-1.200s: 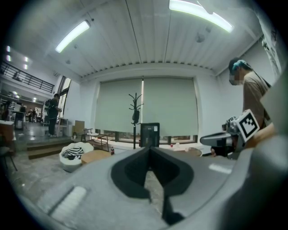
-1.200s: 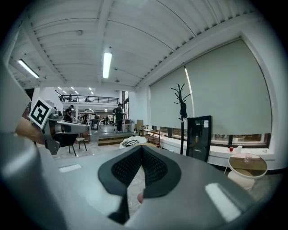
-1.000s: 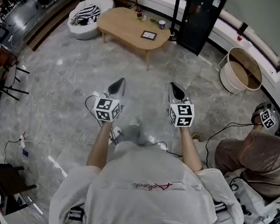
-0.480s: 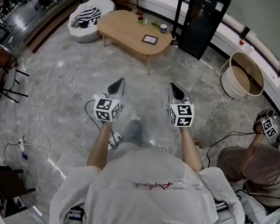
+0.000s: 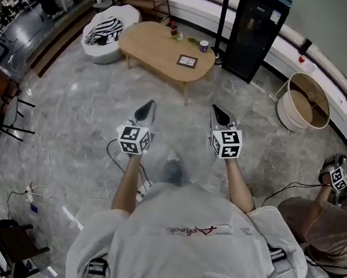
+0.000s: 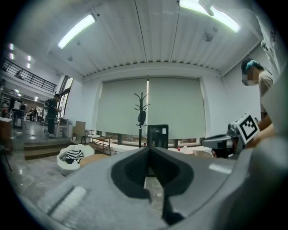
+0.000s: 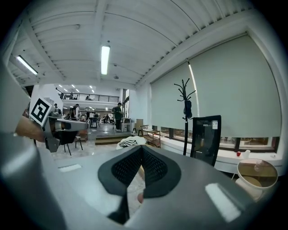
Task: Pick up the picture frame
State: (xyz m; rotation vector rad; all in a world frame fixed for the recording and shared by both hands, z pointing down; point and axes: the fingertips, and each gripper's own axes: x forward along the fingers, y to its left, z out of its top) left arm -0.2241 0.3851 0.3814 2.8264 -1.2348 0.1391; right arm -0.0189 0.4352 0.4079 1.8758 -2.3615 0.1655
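Left tool (image 5: 144,109): jaws closed, pads together, nothing between them
Right tool (image 5: 221,115): the same, closed and empty

The tools are side by side, roughly level, over grey floor (image 5: 71,112). They point toward the far tabletop (image 5: 153,40) and are well apart from it

Frame (image 5: 186,61): lies flat on the tabletop, toward its right end and close to the near edge. Dark border, paler centre. Neither tool touches it

Cup (image 5: 203,46): upright on the tabletop, just beyond the frame, near the far right edge

Left of the tabletop: white seat (image 5: 130,13) with a striped cloth (image 5: 105,30) on it
Right of the tabletop: black cabinet (image 5: 256,27), then a round basket (image 5: 305,103) on the floor, further right

A second person (image 5: 321,228) is low at the near right edge
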